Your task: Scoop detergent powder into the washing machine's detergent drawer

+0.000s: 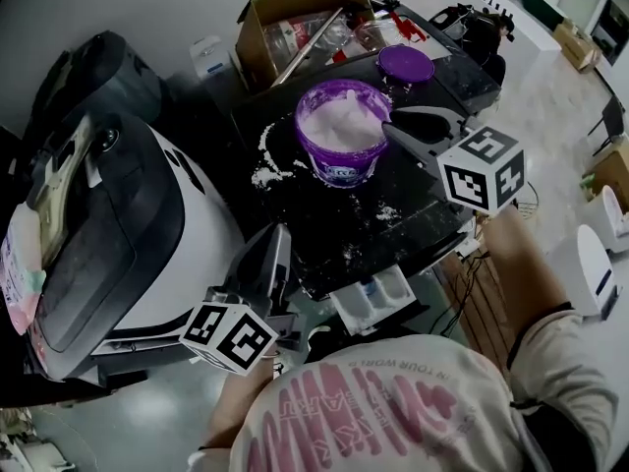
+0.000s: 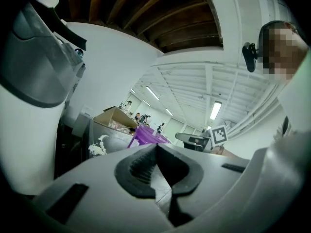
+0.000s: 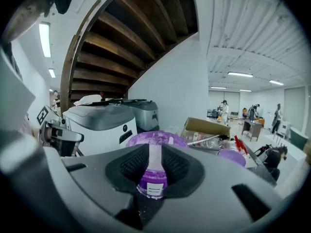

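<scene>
Detergent tub: the purple tub [image 1: 341,132] stood upright and open on the black top [image 1: 413,219], heaped with white powder, near the middle of that surface.
Right gripper: the right gripper [image 3: 154,152] hovered just beside the tub's right rim with its jaws spread and nothing pinched; the tub's wall and label showed through the gap.
Left gripper: the left gripper [image 2: 156,161] hung at the top's near left corner, well apart from the tub, with its jaws pressed together and nothing between them.
Detergent drawer: the white detergent drawer [image 1: 378,298] jutted out below the near edge of the top, in front of the person's shirt [image 1: 393,411].
Lid: a purple lid [image 1: 405,64] lay flat behind the tub to its right.
Surface: spilled powder [image 1: 263,165] lay in clumps left of the tub and in specks in front of it.
Surroundings: a white appliance [image 1: 128,224] with a dark lid sat to the left of the top, and an open cardboard box [image 1: 295,23] behind it.
Room: white walls, a pale shiny floor, strip lights on the ceiling, the dark wooden underside of a stair [image 3: 126,42] overhead, and people standing at the far end.
</scene>
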